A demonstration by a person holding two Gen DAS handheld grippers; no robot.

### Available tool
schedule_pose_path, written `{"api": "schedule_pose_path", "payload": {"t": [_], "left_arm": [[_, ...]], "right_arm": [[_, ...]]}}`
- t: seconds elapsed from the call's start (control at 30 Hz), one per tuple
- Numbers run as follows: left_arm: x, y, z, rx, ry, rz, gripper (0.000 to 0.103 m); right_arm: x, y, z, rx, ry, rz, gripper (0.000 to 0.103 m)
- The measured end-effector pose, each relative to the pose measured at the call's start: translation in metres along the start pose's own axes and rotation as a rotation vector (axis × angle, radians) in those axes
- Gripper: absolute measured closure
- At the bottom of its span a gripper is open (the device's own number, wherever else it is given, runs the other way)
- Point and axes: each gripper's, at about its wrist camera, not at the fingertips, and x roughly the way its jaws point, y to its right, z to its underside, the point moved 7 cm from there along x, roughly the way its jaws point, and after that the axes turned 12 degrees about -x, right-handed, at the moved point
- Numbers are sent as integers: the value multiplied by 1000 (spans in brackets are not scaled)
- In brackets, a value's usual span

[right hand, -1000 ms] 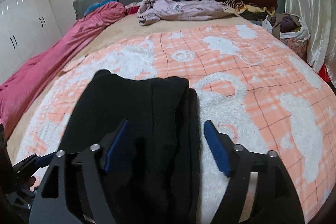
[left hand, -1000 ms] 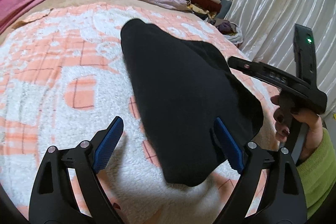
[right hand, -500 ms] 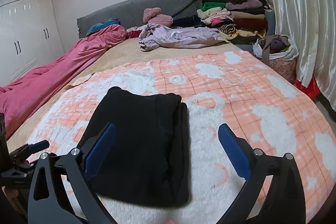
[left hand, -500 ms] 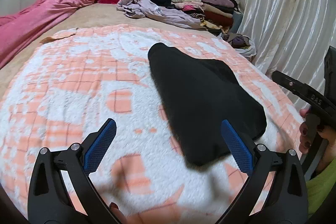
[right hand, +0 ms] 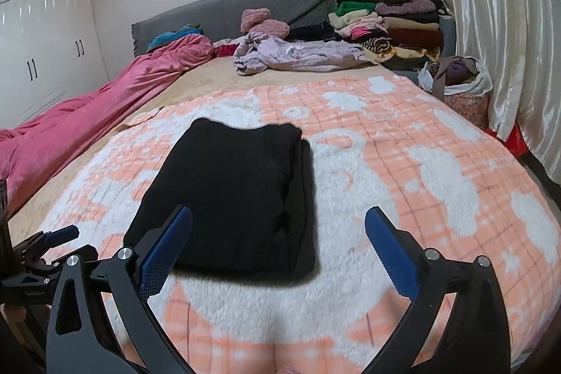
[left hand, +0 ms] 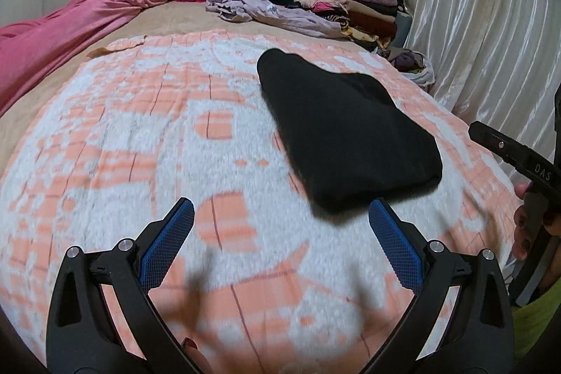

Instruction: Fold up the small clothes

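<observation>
A folded black garment lies flat on the orange-and-white blanket. It also shows in the right wrist view, with its folded layers along the right edge. My left gripper is open and empty, pulled back near the garment's near corner. My right gripper is open and empty, held just short of the garment's near edge. The right gripper's body shows at the right of the left wrist view, and the left gripper at the lower left of the right wrist view.
A stack of folded clothes and a loose lilac garment lie at the bed's far end. A pink duvet runs along the left side. A bag of clothes stands by the white curtain on the right.
Both grippers have drawn back and up from the black garment, which stays folded on the blanket. Both jaws have opened wider.
</observation>
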Motion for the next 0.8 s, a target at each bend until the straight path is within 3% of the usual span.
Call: {"api": "schedule_pose_path", "payload": {"t": [0.53,0.8], "left_arm": [[-6,-2,32,-8,-38,-24,10],[-4,-7,34,-16,-46,-53,10]], "right_arm": [[-6,-24,57,0,-88,-14,5],[-5,-33,61,-15,-104,-22,5]]}}
